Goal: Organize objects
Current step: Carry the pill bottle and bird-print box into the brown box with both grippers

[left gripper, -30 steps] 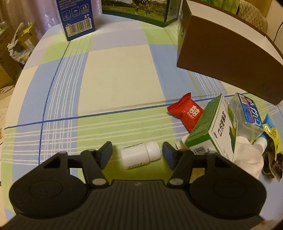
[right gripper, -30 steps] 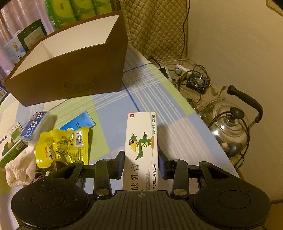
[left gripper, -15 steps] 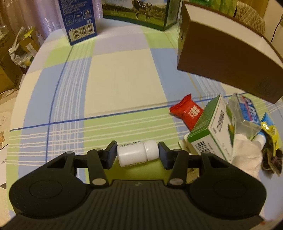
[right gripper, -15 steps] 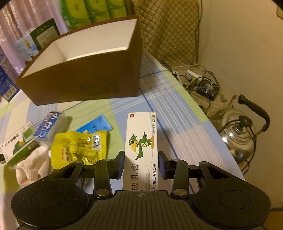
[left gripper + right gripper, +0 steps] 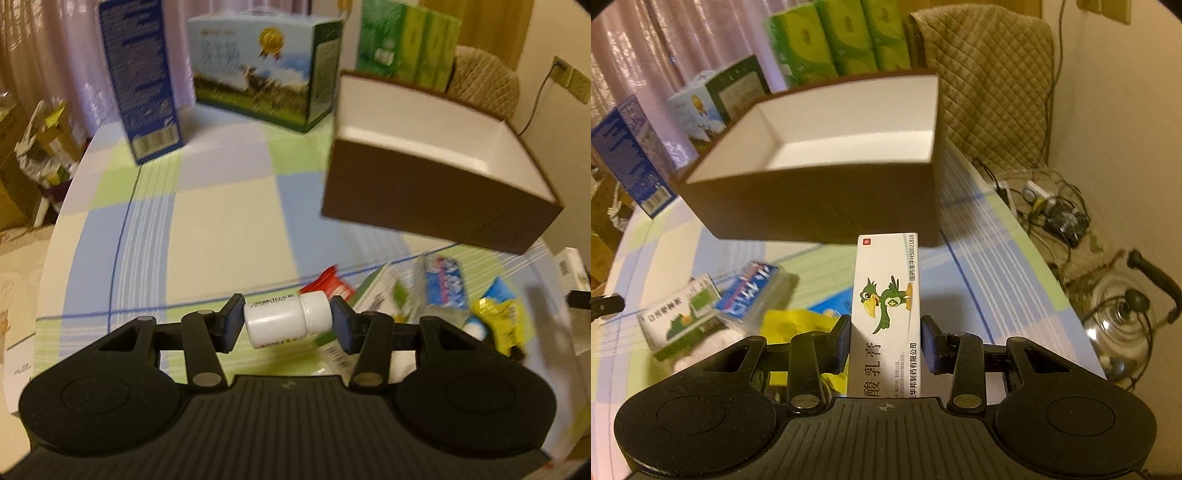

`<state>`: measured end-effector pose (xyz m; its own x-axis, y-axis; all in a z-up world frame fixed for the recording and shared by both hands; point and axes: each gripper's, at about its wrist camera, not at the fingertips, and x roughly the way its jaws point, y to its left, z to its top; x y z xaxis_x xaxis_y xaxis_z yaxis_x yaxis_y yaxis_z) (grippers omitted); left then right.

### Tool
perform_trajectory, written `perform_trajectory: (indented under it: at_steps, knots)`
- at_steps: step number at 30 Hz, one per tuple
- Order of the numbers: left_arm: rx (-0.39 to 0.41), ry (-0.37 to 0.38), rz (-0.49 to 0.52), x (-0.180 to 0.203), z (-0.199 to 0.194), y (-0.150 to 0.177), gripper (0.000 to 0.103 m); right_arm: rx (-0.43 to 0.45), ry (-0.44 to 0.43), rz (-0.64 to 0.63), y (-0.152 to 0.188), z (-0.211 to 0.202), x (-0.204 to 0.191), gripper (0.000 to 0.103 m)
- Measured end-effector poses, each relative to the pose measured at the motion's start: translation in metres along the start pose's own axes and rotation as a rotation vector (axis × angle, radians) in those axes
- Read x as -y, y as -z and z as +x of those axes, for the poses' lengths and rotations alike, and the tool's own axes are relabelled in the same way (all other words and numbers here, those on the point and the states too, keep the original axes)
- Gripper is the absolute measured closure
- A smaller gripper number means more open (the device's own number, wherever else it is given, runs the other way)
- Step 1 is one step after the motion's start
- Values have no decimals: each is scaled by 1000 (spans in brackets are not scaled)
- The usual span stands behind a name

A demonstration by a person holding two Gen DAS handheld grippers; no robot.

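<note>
Since the earlier frame, both loads have lifted off the table (image 5: 229, 206) toward the brown box (image 5: 827, 206). Left gripper (image 5: 286, 325) — clamped endwise on the white bottle (image 5: 286, 323); right gripper (image 5: 884, 347) — clamped on the ointment carton (image 5: 886, 314). Advice: clear the box's near wall before releasing, one item at a time, since the bottle's end grip could slip.

Dim warm indoor light, motion blur both views (left worse), fisheye bending + dark vignette at edges.

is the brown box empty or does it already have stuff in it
Empty as far as shown: the brown box is open-topped, and the right wrist view shows only bare white walls and floor. The strip behind its near wall is hidden.
</note>
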<state>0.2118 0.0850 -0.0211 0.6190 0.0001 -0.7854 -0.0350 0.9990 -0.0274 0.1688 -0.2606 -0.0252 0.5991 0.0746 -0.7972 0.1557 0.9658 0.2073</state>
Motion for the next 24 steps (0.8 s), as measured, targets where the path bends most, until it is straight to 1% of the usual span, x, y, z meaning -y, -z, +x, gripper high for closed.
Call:
perform_trajectory:
  at_steps: [6, 15, 24]
  knots:
    - [22, 40, 36, 26, -5, -23, 58, 36, -41, -15, -21, -9, -6, 67]
    - [49, 90, 97, 66, 0, -58, 57, 83, -102, -41, -51, -15, -21, 67]
    - [86, 135, 141, 105, 15, -100, 57, 133, -126, -62, -90, 1, -36, 67]
